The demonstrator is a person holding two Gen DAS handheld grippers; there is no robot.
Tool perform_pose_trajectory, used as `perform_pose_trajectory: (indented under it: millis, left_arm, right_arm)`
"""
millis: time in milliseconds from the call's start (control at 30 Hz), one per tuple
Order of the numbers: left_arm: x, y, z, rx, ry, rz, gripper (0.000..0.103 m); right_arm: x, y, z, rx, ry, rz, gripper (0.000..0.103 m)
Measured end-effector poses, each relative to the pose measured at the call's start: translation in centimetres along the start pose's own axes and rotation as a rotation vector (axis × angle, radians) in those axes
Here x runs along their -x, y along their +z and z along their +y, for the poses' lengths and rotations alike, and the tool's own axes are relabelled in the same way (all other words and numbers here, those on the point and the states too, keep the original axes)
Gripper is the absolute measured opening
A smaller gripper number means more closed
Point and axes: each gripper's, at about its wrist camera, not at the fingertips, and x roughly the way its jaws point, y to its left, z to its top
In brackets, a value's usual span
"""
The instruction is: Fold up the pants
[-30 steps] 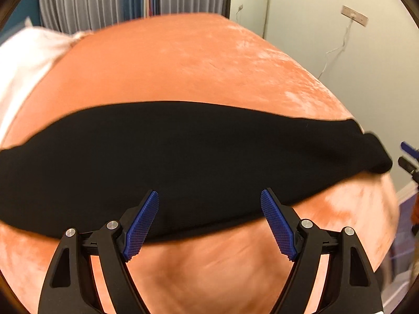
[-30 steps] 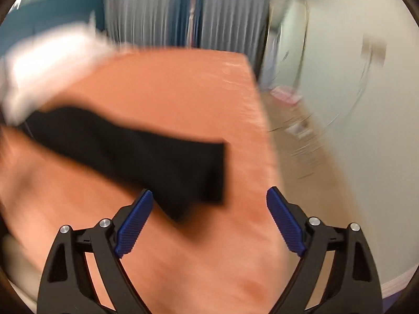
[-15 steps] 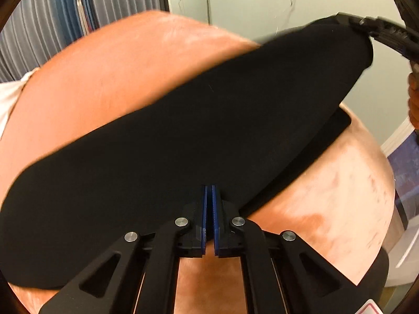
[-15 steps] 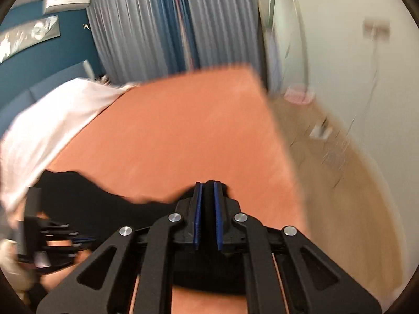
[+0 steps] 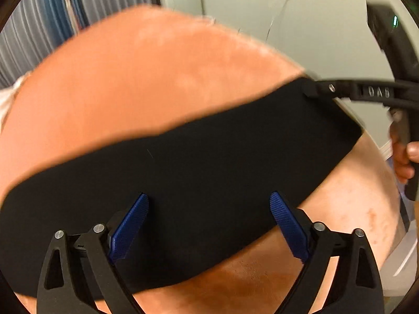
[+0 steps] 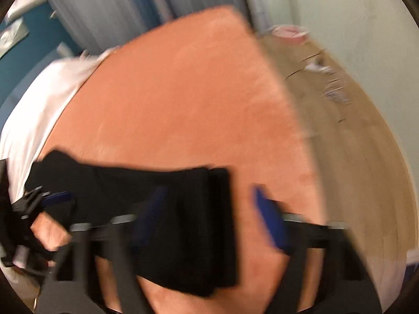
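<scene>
Black pants [image 5: 196, 172] lie folded in a long band across the orange bed cover [image 5: 157, 73]. My left gripper [image 5: 209, 198] hovers over their near edge. Its jaws are opening wide and the blue pads [image 5: 131, 225] press on nothing. In the same view my right gripper [image 5: 314, 90] touches the far right corner of the pants, with a hand [image 5: 403, 157] behind it. The right wrist view is blurred by motion. There my right gripper [image 6: 209, 191] shows its jaws apart above the layered end of the pants [image 6: 199, 235], and my left gripper [image 6: 52, 196] sits at the far left.
White bedding [image 6: 39, 104] lies at the head of the bed on the left. The bed's right edge drops to a wooden floor [image 6: 353, 157] with small items scattered on it. Grey and blue curtains [image 6: 104, 13] and a pale wall [image 5: 288, 13] stand behind.
Half a second ago both grippers were shut on the pants and held the fabric up. Now the fabric lies flat on the bed and both pairs of jaws stand apart.
</scene>
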Motion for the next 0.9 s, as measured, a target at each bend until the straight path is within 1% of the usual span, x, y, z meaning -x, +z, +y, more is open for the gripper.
perform_pose_trajectory:
  millis: [33, 67, 100, 133, 167, 200, 267, 300, 333, 367, 400, 433, 467, 500, 533, 567, 600, 633, 667, 700, 733, 767, 800, 867, 900]
  left_arm:
    - [-0.5, -0.7, 0.0, 0.024, -0.006, 0.000, 0.091]
    - [-0.3, -1.2, 0.0, 0.039, -0.012, -0.026, 0.091]
    - [0.3, -1.7, 0.1, 0.050, -0.019, -0.060, 0.091]
    - [0.8, -2.2, 0.4, 0.060, -0.019, -0.081, 0.093]
    - [1.2, -3.3, 0.8, 0.069, -0.017, -0.091, 0.093]
    - [1.5, -4.0, 1.4, 0.079, -0.007, -0.092, 0.093]
    - [1.1, -4.9, 2.1, 0.081, 0.012, -0.073, 0.093]
    - [1.1, -5.2, 2.2, 0.077, 0.005, -0.075, 0.093]
    - [1.6, -5.5, 2.2, 0.074, 0.005, -0.092, 0.093]
    - [1.8, -5.3, 2.3, 0.078, -0.002, -0.105, 0.093]
    - [2.6, -5.4, 2.7, 0.088, -0.027, -0.121, 0.093]
    - [4.1, -5.4, 3.5, 0.119, -0.079, -0.158, 0.093]
    - [5.4, -5.7, 4.8, 0.144, -0.115, -0.189, 0.093]
    - [6.8, -5.5, 6.1, 0.174, -0.133, -0.221, 0.093]
    - [7.5, -5.3, 7.2, 0.200, -0.128, -0.236, 0.093]
    - [7.7, -4.8, 8.7, 0.238, -0.118, -0.239, 0.094]
    - [7.5, -4.4, 10.2, 0.270, -0.107, -0.228, 0.094]
    - [6.5, -4.3, 12.1, 0.309, -0.082, -0.201, 0.094]
    - [4.9, -4.4, 13.9, 0.347, -0.042, -0.156, 0.094]
    - [3.1, -5.0, 15.5, 0.380, -0.003, -0.094, 0.091]
    - [2.0, -5.7, 16.7, 0.415, 0.035, -0.046, 0.087]
    - [2.0, -6.9, 18.0, 0.440, 0.008, -0.057, 0.083]
    - [2.9, -7.3, 18.5, 0.447, -0.038, -0.096, 0.085]
    - [6.3, -9.1, 20.1, 0.487, -0.039, -0.150, 0.086]
    - [8.4, -10.4, 21.4, 0.502, -0.046, -0.200, 0.086]
  right_arm:
    - [0.2, 0.1, 1.1, 0.042, -0.015, -0.016, 0.006]
    - [1.3, 0.3, 1.8, 0.075, -0.041, -0.062, 0.006]
    - [3.0, 0.5, 2.2, 0.089, -0.068, -0.149, 0.006]
    - [5.0, 0.6, 2.0, 0.064, -0.059, -0.210, 0.006]
    - [5.9, 0.6, 1.0, 0.020, -0.048, -0.252, 0.006]
    - [4.9, 0.8, -0.9, -0.021, -0.060, -0.235, 0.007]
    - [1.0, -0.1, -2.9, -0.048, -0.085, -0.083, 0.009]
    - [-0.2, -1.1, -3.6, -0.061, -0.086, -0.062, 0.024]
    - [0.5, -1.6, -3.7, -0.069, -0.085, -0.105, 0.031]
    - [1.4, -1.8, -3.6, -0.073, -0.090, -0.136, 0.035]
    - [2.6, -2.0, -3.5, -0.078, -0.111, -0.172, 0.039]
    - [3.7, -2.2, -3.3, -0.076, -0.134, -0.215, 0.039]
    - [5.1, -2.5, -3.0, -0.067, -0.154, -0.260, 0.039]
    - [6.9, -3.0, -2.4, -0.049, -0.172, -0.307, 0.041]
    - [8.0, -3.1, -1.7, -0.031, -0.157, -0.321, 0.040]
    - [8.0, -2.7, -1.3, -0.014, -0.116, -0.316, 0.040]
    - [7.2, -3.0, -0.4, 0.014, -0.042, -0.272, 0.039]
    - [6.0, -3.1, -0.4, 0.024, -0.029, -0.227, 0.037]
    - [3.4, -3.6, -0.7, 0.029, -0.069, -0.132, 0.036]
    - [2.0, -4.2, -1.4, 0.024, -0.114, -0.087, 0.031]
    - [2.0, -4.8, -2.3, 0.004, -0.107, -0.119, 0.023]
    - [2.7, -4.9, -2.8, -0.026, -0.081, -0.140, 0.022]
    - [3.9, -4.8, -3.6, -0.082, -0.064, -0.152, 0.021]
    - [5.7, -4.6, -3.3, -0.107, -0.096, -0.184, 0.023]
    - [6.4, -4.4, -2.8, -0.101, -0.085, -0.194, 0.026]
